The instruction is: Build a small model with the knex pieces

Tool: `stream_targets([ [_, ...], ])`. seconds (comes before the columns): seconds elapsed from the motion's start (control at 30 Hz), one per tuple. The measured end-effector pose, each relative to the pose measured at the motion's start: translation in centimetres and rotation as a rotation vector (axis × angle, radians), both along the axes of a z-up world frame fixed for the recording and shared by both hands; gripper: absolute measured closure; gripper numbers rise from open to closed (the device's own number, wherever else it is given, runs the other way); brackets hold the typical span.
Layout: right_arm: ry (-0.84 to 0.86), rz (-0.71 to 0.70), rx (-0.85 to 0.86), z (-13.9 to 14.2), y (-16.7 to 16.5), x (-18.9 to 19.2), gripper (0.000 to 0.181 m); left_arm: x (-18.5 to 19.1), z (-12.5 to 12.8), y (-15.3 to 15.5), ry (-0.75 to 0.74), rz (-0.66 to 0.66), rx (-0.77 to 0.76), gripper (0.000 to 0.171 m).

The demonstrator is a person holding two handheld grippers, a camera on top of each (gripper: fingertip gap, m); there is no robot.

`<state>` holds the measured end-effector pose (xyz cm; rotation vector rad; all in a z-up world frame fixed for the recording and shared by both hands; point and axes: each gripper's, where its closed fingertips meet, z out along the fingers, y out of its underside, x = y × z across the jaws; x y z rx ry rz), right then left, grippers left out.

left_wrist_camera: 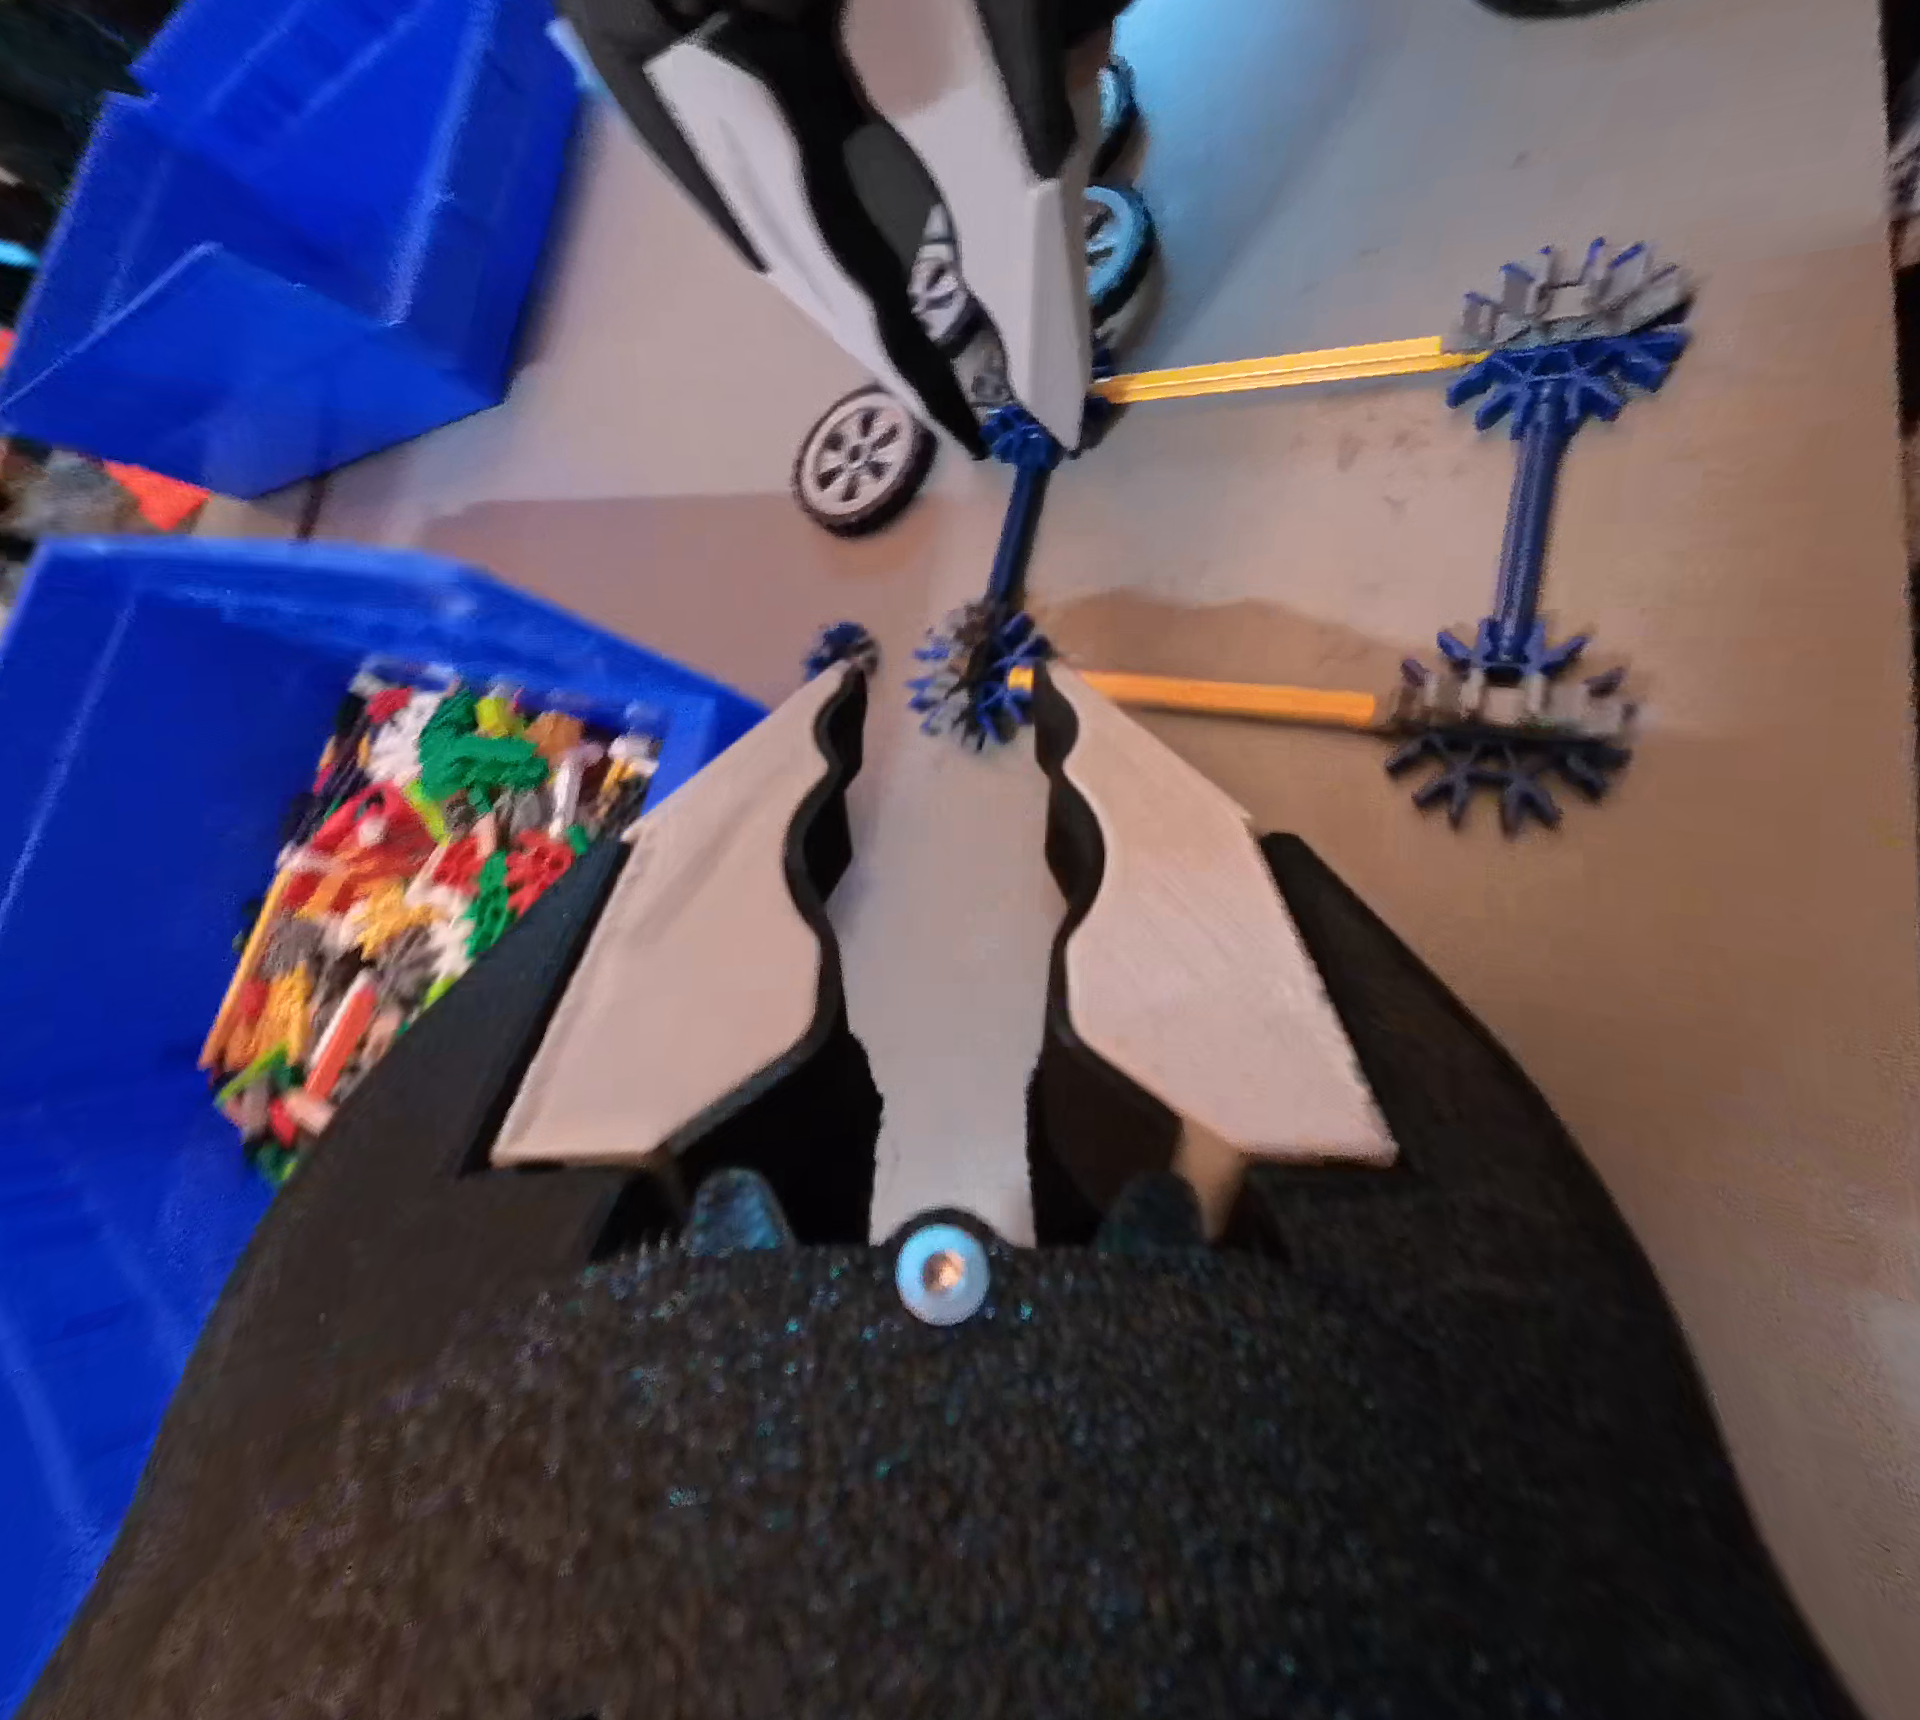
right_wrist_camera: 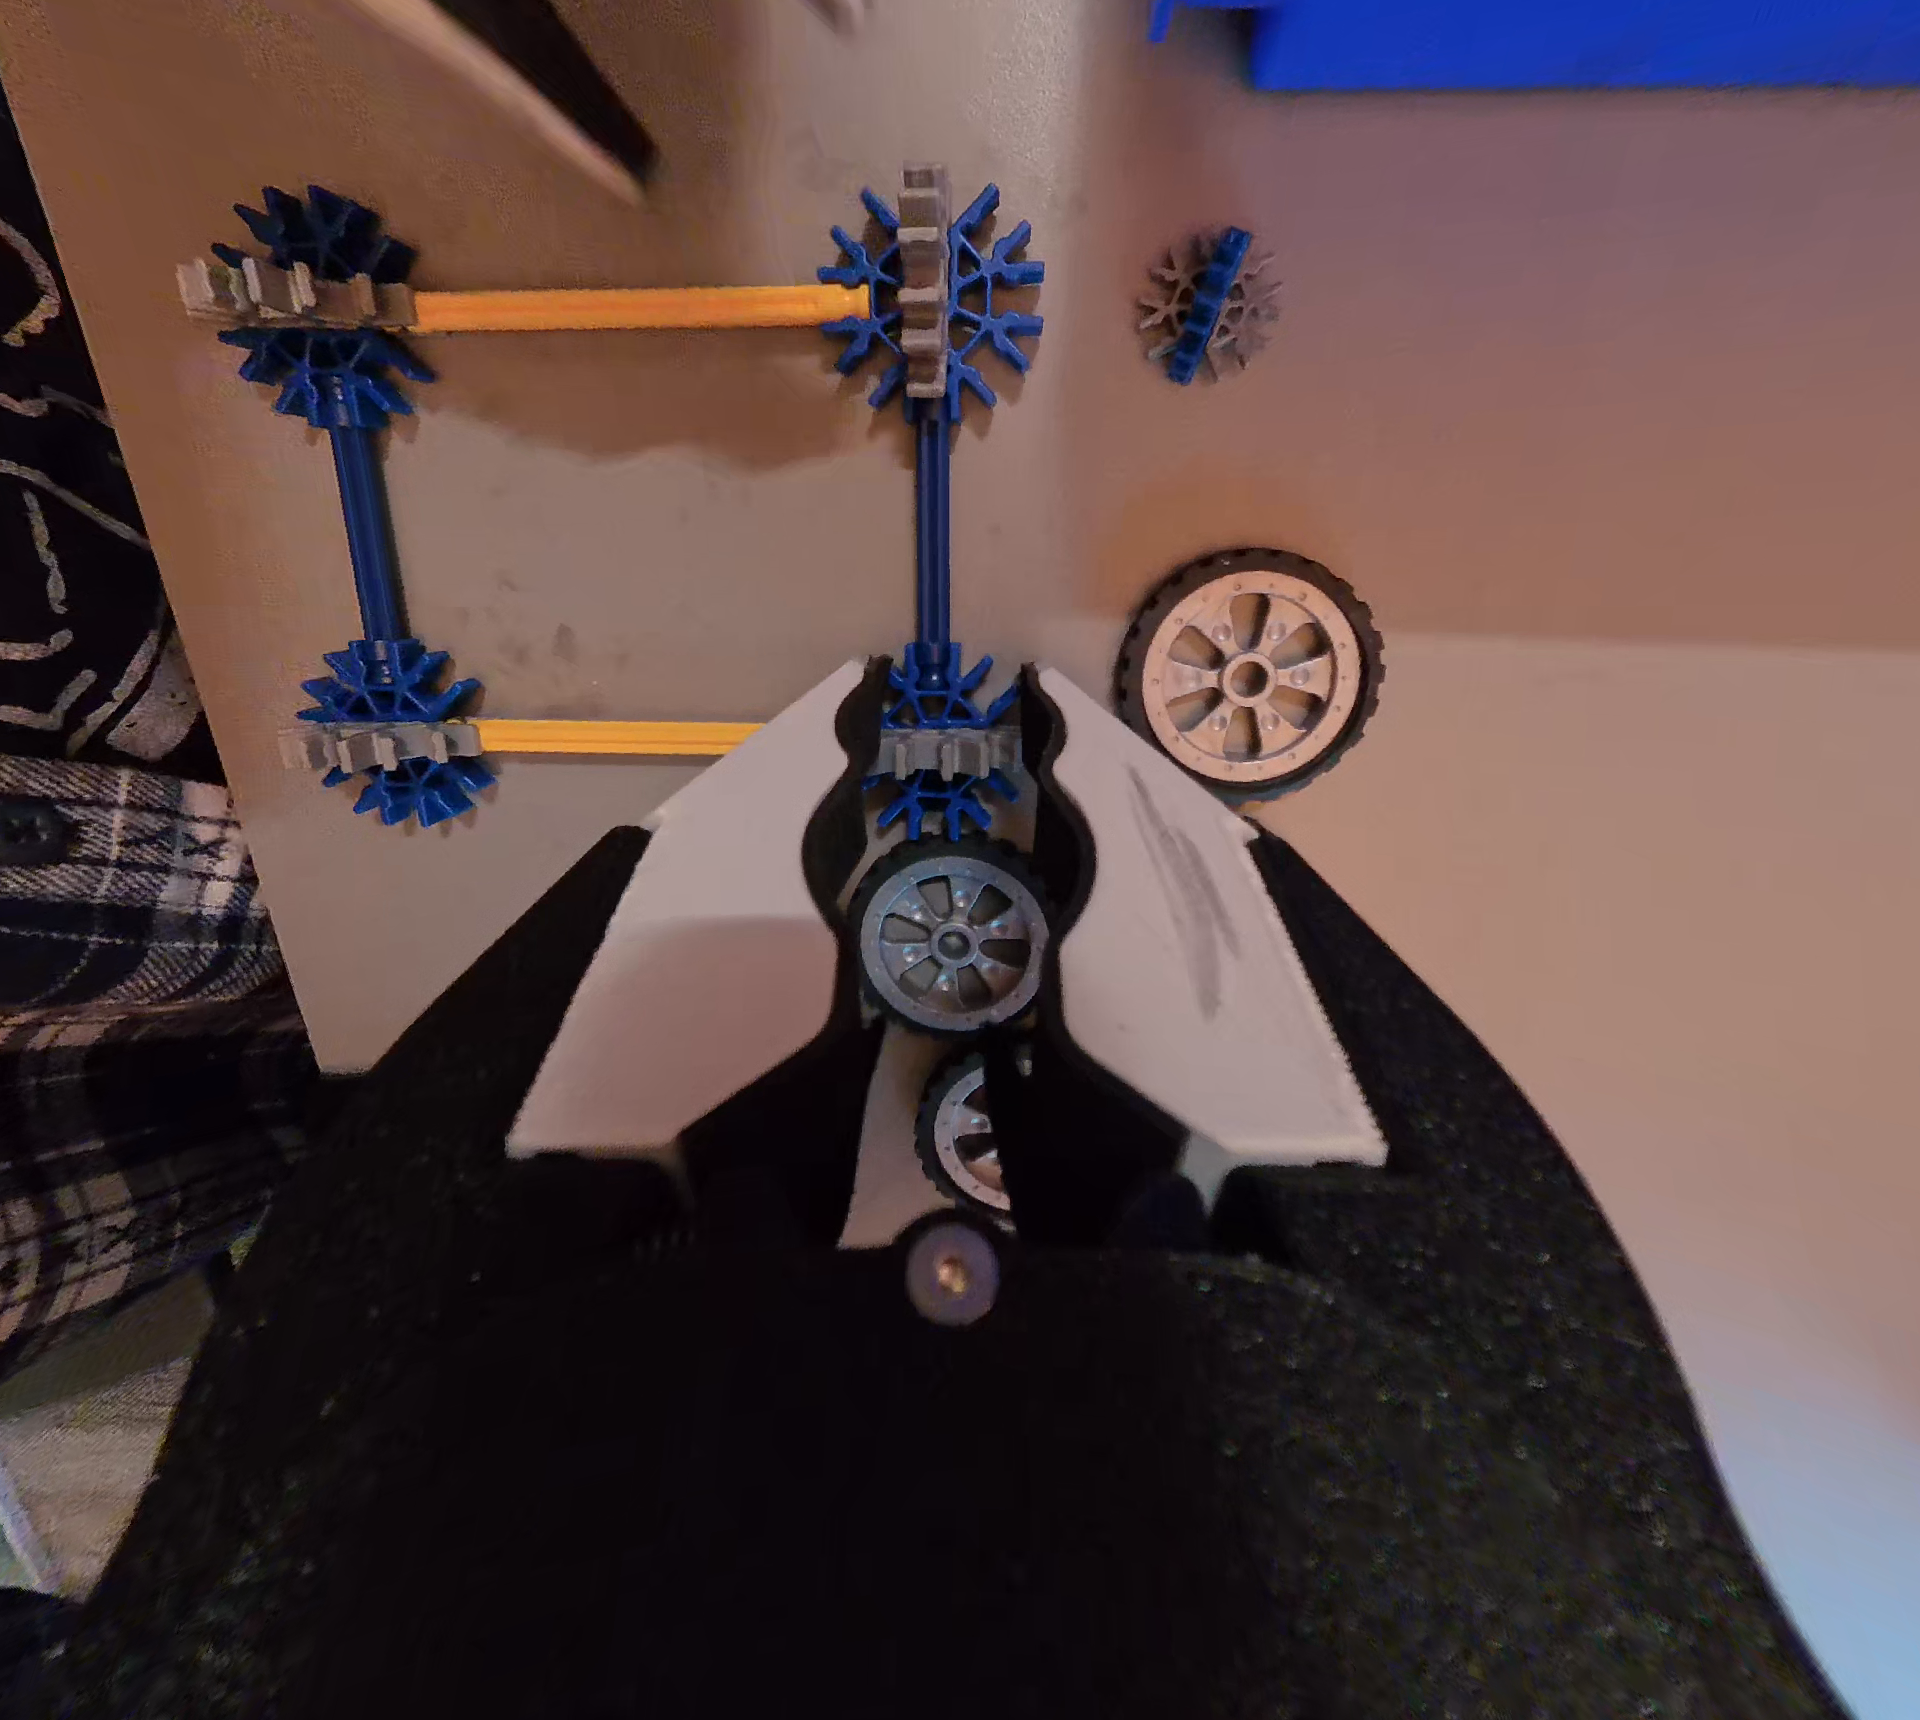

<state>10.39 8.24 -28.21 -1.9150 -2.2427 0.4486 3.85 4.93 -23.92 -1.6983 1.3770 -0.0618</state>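
A square frame of yellow rods [right_wrist_camera: 634, 309] and blue rods [right_wrist_camera: 933, 527] with blue-and-grey snowflake connectors lies flat on the beige table [right_wrist_camera: 1558, 943]. My right gripper [right_wrist_camera: 945, 683] is shut on the frame's near corner connector [right_wrist_camera: 945, 751]. A grey wheel [right_wrist_camera: 951, 943] sits between its fingers behind that connector, with a second wheel [right_wrist_camera: 966, 1140] further back. In the left wrist view the right gripper [left_wrist_camera: 1029, 423] reaches in from above onto that corner. My left gripper [left_wrist_camera: 945, 678] is open, its tips on either side of the adjacent corner connector [left_wrist_camera: 977, 678], not clamping it.
A loose wheel [right_wrist_camera: 1252, 678] and a loose grey-and-blue connector [right_wrist_camera: 1210, 306] lie right of the frame. A blue bin of mixed coloured parts [left_wrist_camera: 416, 891] and more blue bins [left_wrist_camera: 312, 164] stand at the left. A person's plaid clothing [right_wrist_camera: 104, 891] is at the table's edge. Left tips to right tips: about 9 centimetres.
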Motion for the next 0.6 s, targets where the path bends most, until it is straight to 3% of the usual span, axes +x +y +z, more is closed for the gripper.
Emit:
stream_targets([
  [0.1,0.009,0.001,-0.001,0.0,0.0,0.0,0.155,-4.1,2.1,-1.4,-0.070,0.104,0.012,0.142],
  [0.17,0.019,0.001,-0.006,0.0,0.0,0.0,0.155,-7.7,2.0,-2.4,-0.073,0.192,-0.026,0.146],
  [0.37,0.023,-0.001,-0.014,0.0,0.0,0.0,0.155,-15.9,-3.2,-4.7,0.078,0.390,-0.218,0.153],
  [0.43,0.022,-0.005,-0.017,0.0,0.0,0.0,0.155,-15.9,-4.2,-5.1,0.051,0.385,-0.247,0.171],
  [0.6,0.018,-0.019,-0.020,0.0,0.0,0.0,0.155,-14.5,-4.2,-5.6,-0.019,0.395,-0.205,0.171],
])
